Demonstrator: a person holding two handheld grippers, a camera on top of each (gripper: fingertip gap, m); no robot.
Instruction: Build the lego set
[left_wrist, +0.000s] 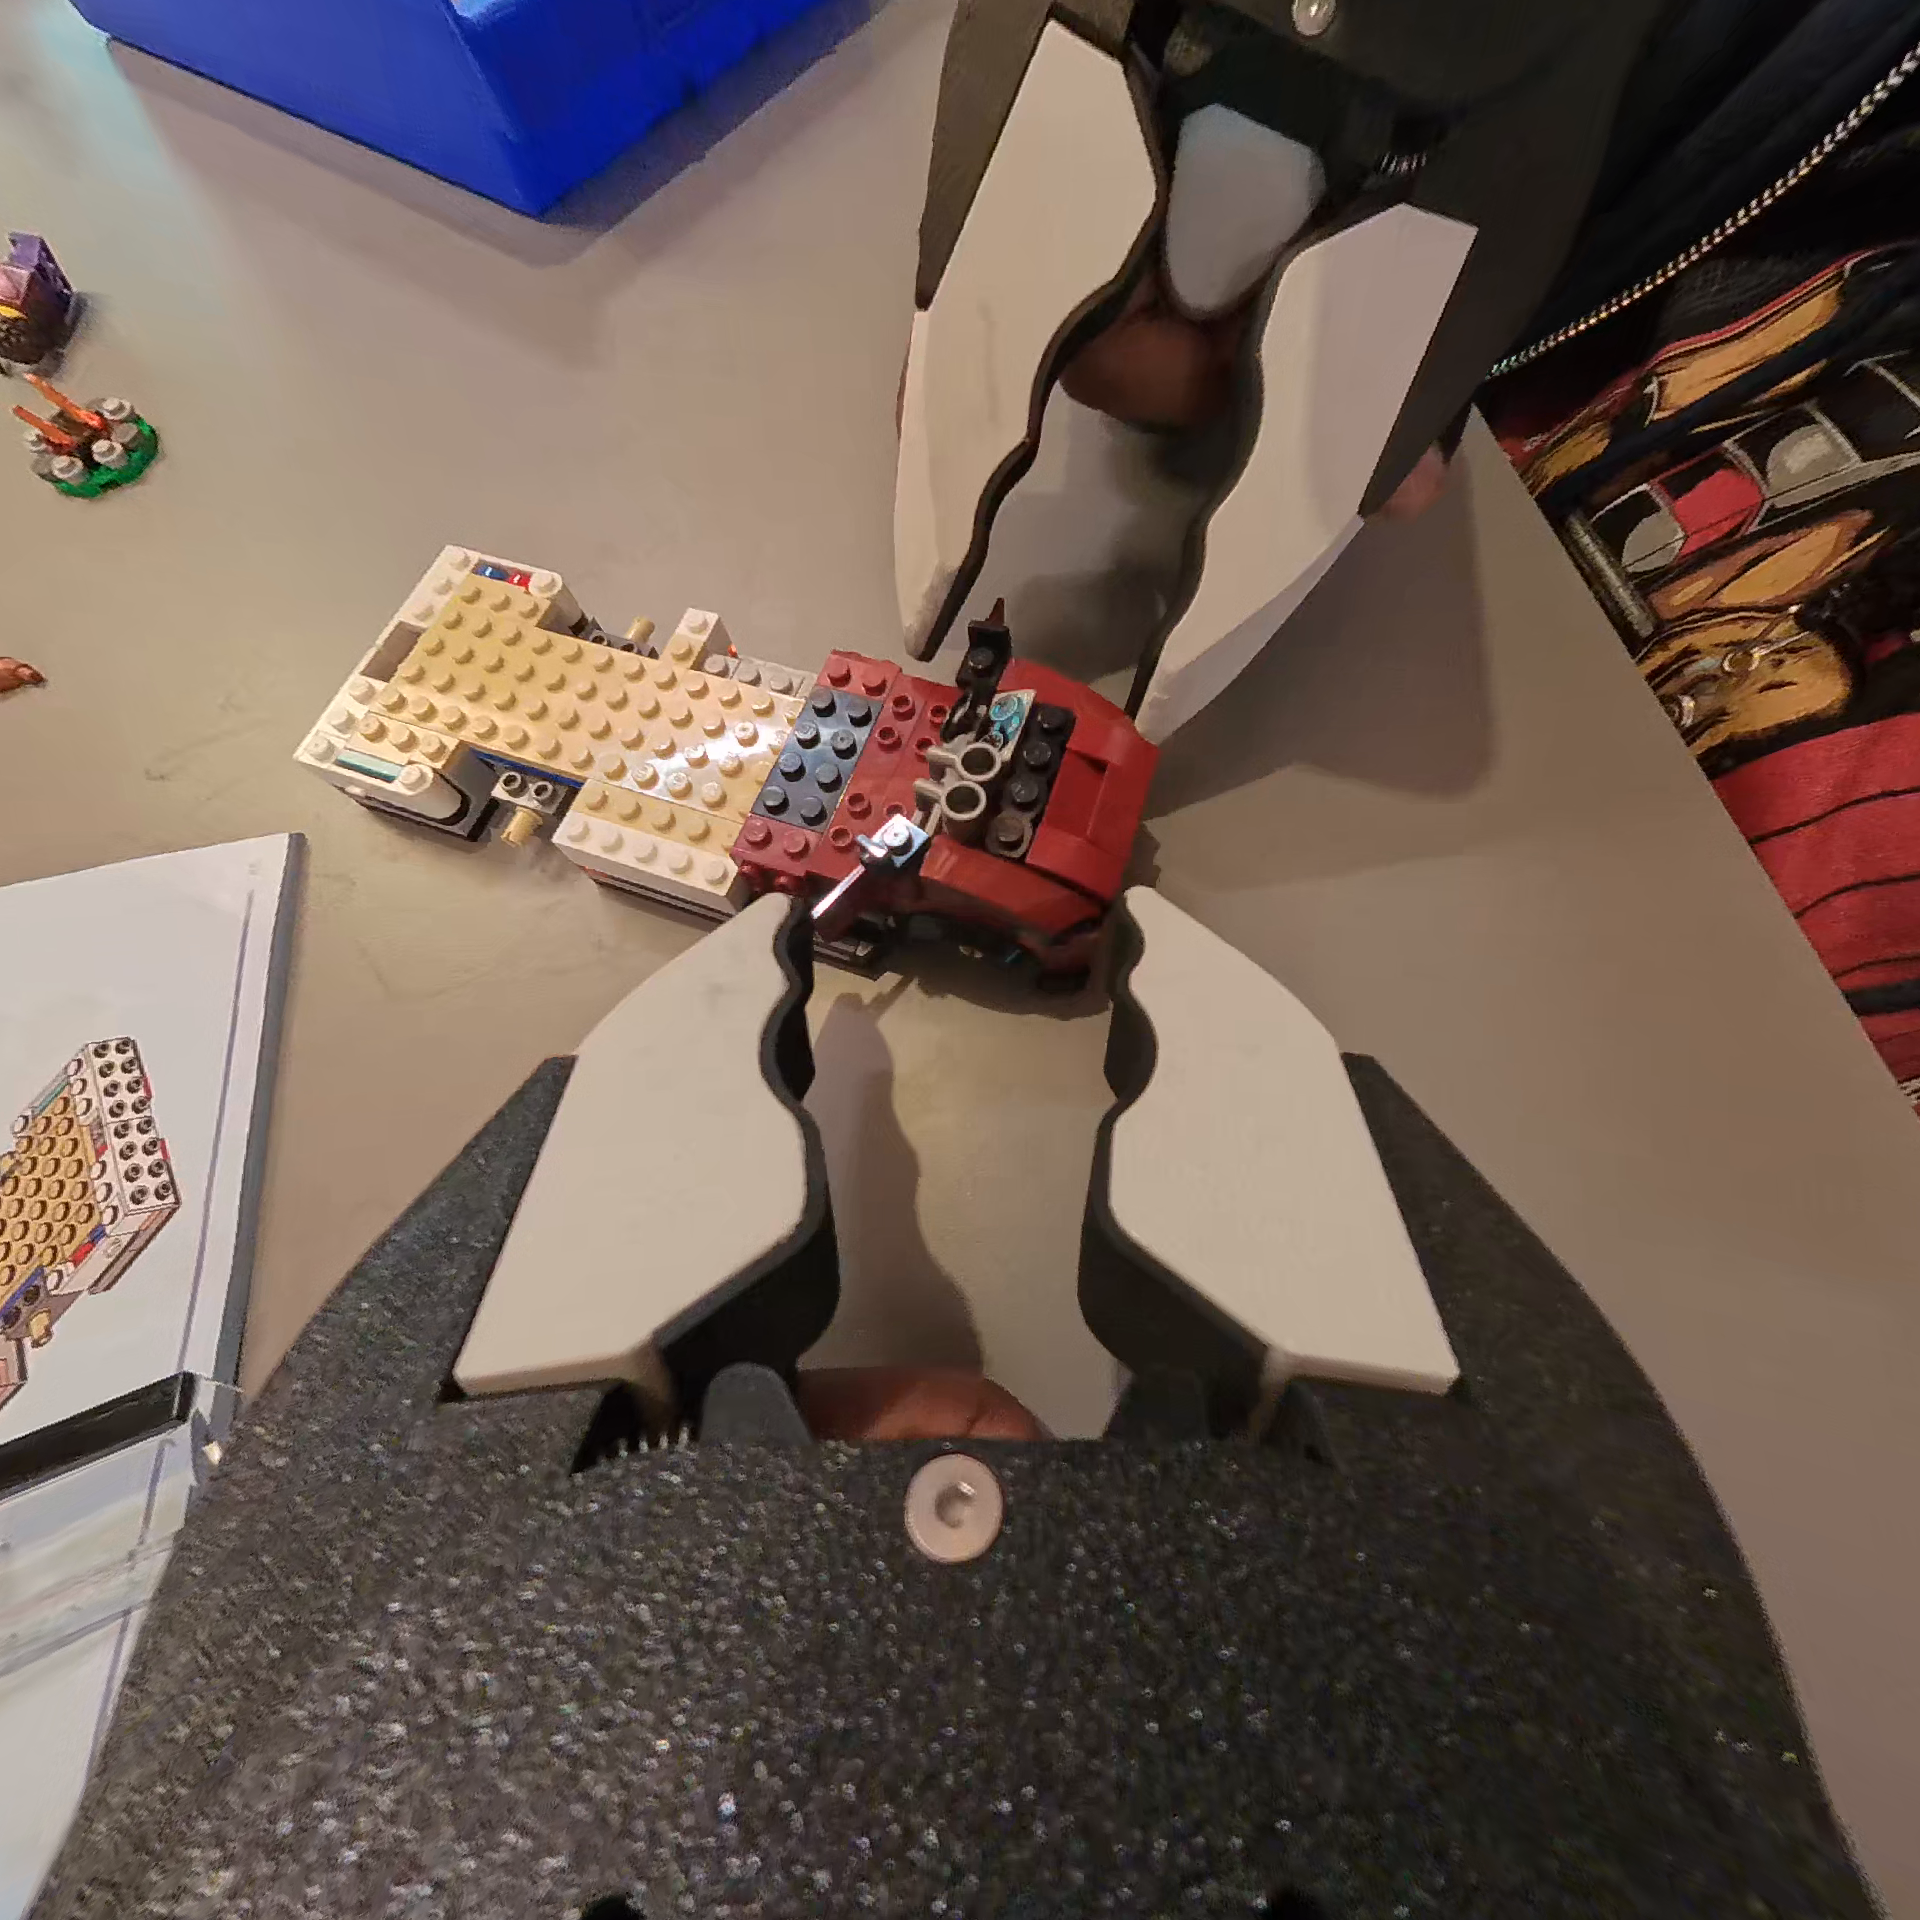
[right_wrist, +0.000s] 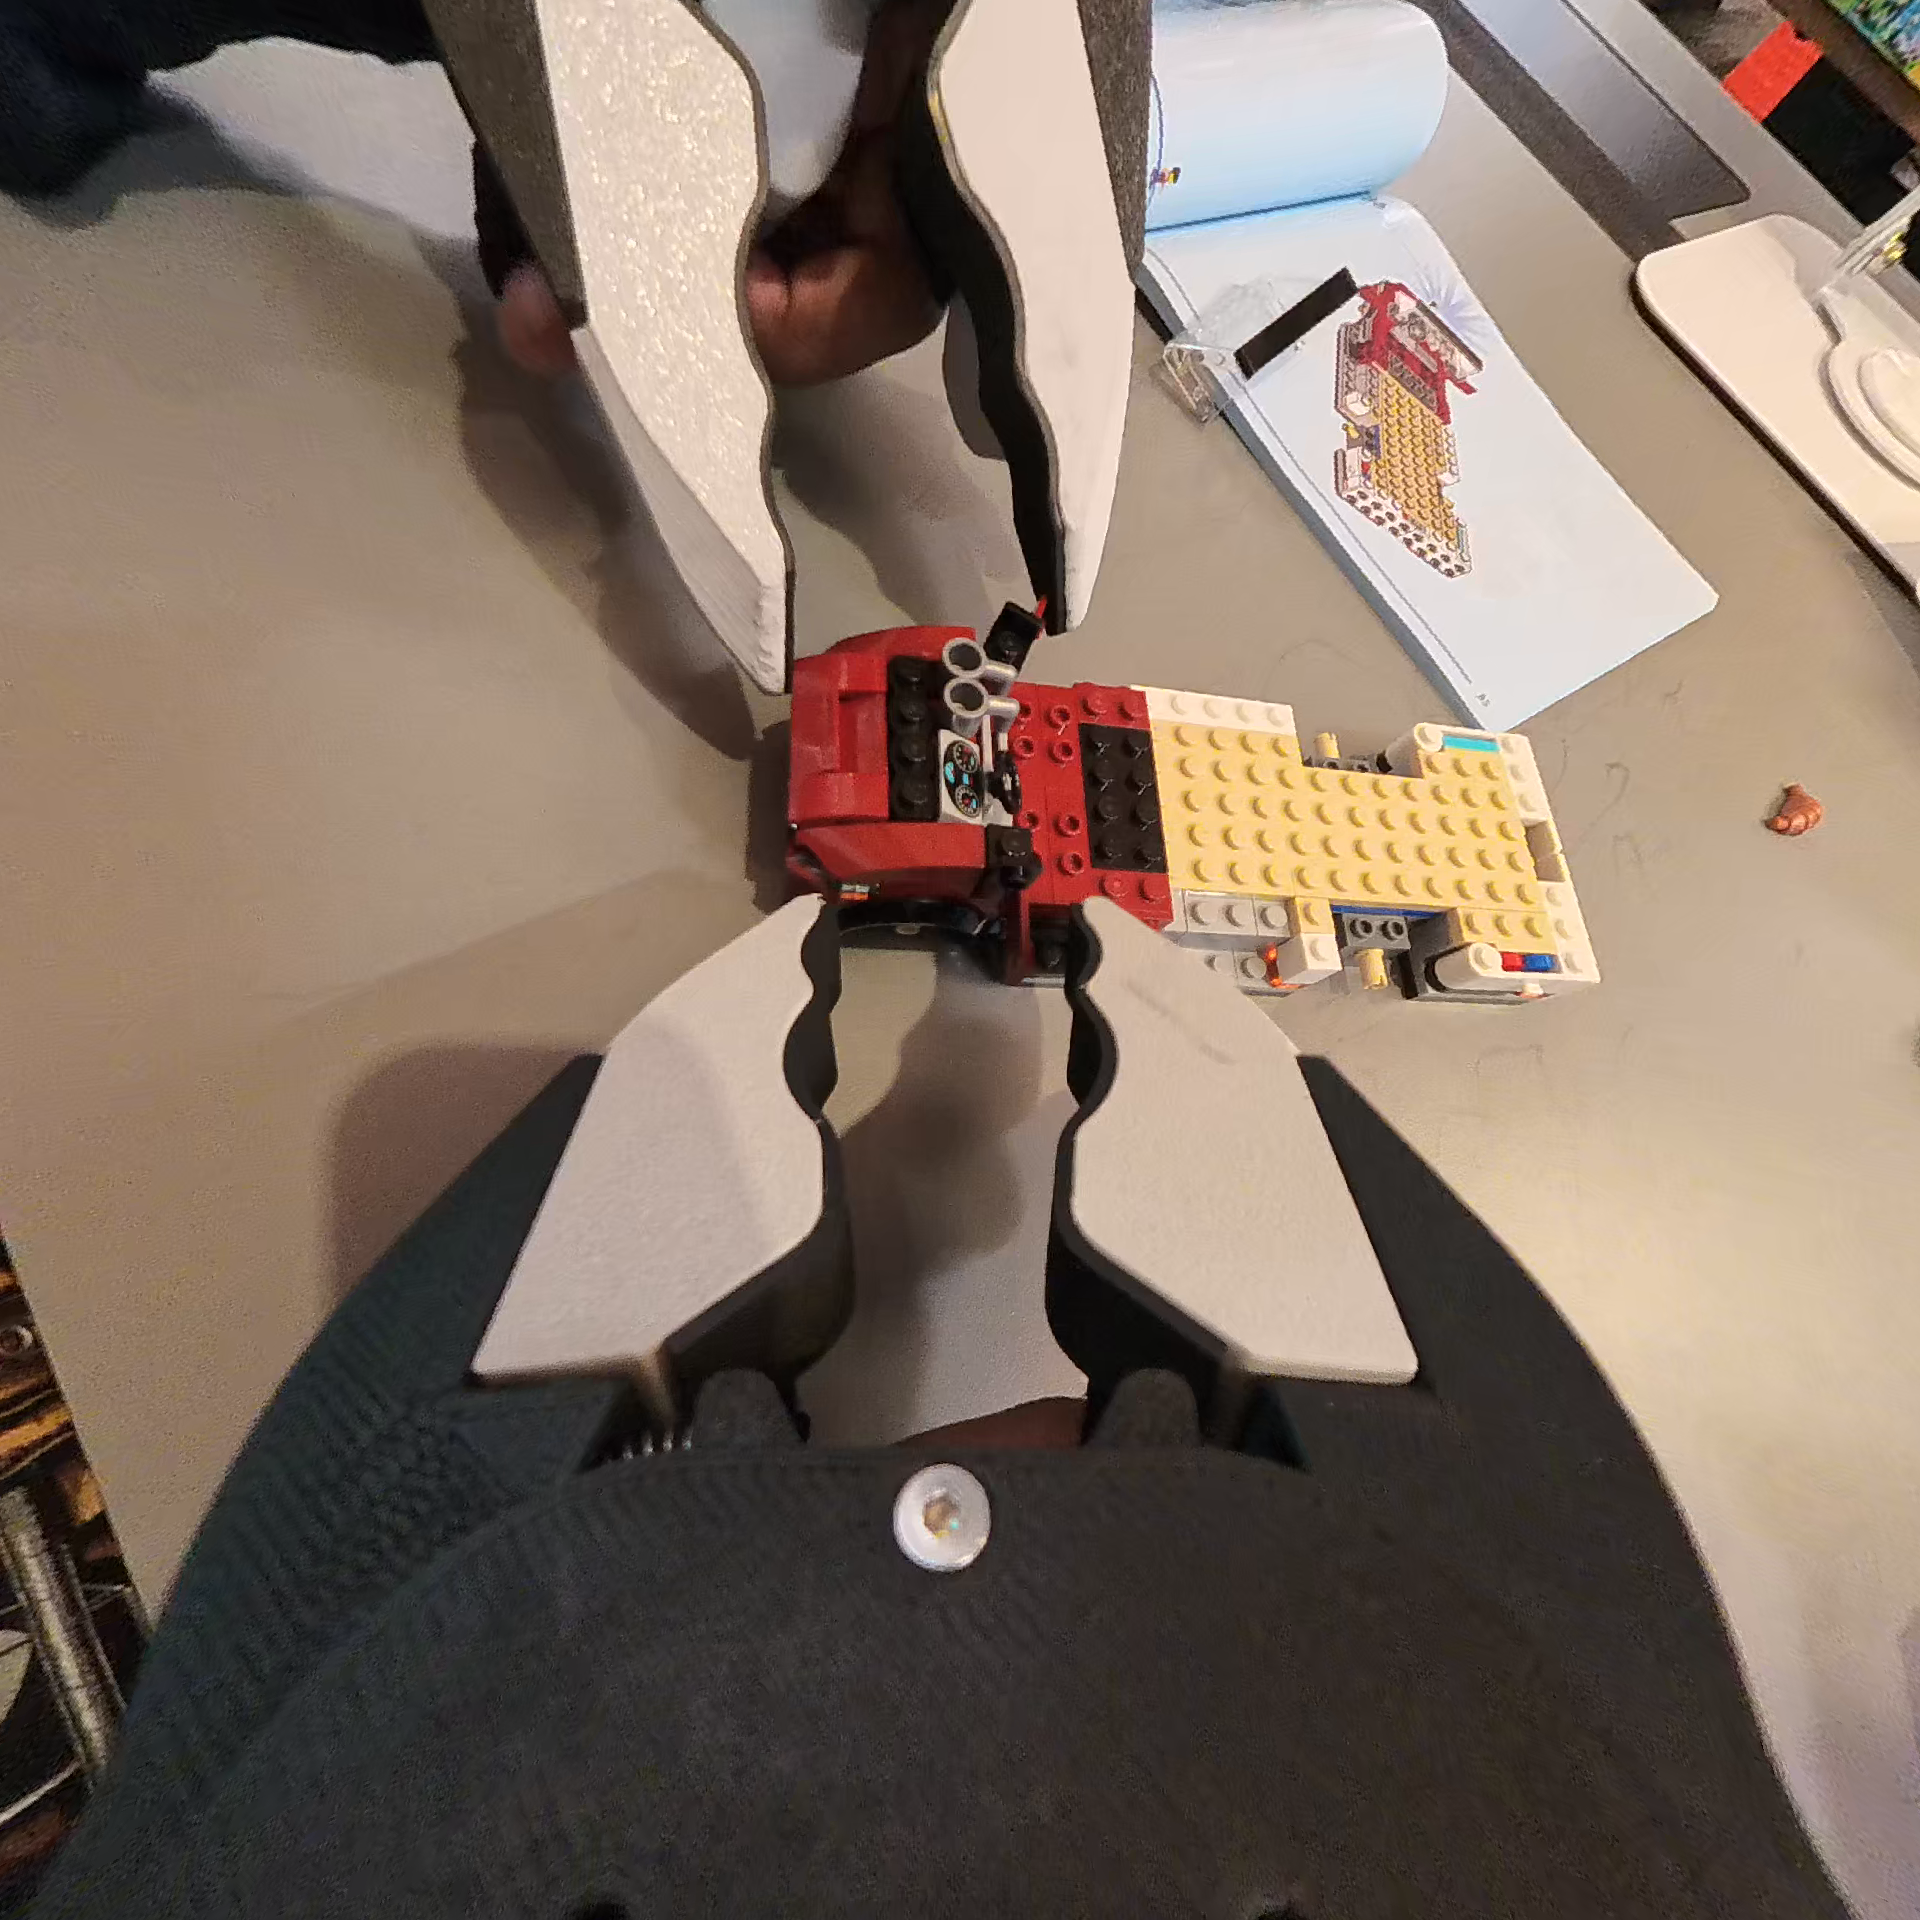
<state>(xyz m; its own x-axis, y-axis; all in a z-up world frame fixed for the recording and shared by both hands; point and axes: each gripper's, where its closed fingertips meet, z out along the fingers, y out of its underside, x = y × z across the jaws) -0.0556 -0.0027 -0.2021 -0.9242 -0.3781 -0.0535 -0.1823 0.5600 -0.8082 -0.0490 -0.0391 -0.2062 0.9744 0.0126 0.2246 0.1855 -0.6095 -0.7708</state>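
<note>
A brick-built truck lies on the grey table, with a dark red cab (left_wrist: 1049, 831) and a tan studded bed (left_wrist: 623, 717). It also shows in the right wrist view, cab (right_wrist: 862, 790) and bed (right_wrist: 1340, 821). My left gripper (left_wrist: 958, 912) is open, its tips just at the cab's near side, pressing on nothing. My right gripper (right_wrist: 948, 920) is open too, its tips at the cab's opposite side, with a dark red side piece (right_wrist: 1023, 925) standing loose between them. Each gripper shows across the cab in the other view, right (left_wrist: 1039, 675) and left (right_wrist: 920, 644).
An open instruction booklet (right_wrist: 1455, 468) lies beside the truck, also in the left wrist view (left_wrist: 125, 1039). A blue box (left_wrist: 468, 83) stands at the back. Small brick builds (left_wrist: 88, 436) and a brown piece (right_wrist: 1795, 810) lie apart. A white tray (right_wrist: 1766, 332) sits far right. A person's patterned clothing (left_wrist: 1766, 623) is past the table edge. The grippers' ends are close to 5 cm from one another. My right tips are roughly 6 cm from the tan studded bed (left_wrist: 623, 717).
</note>
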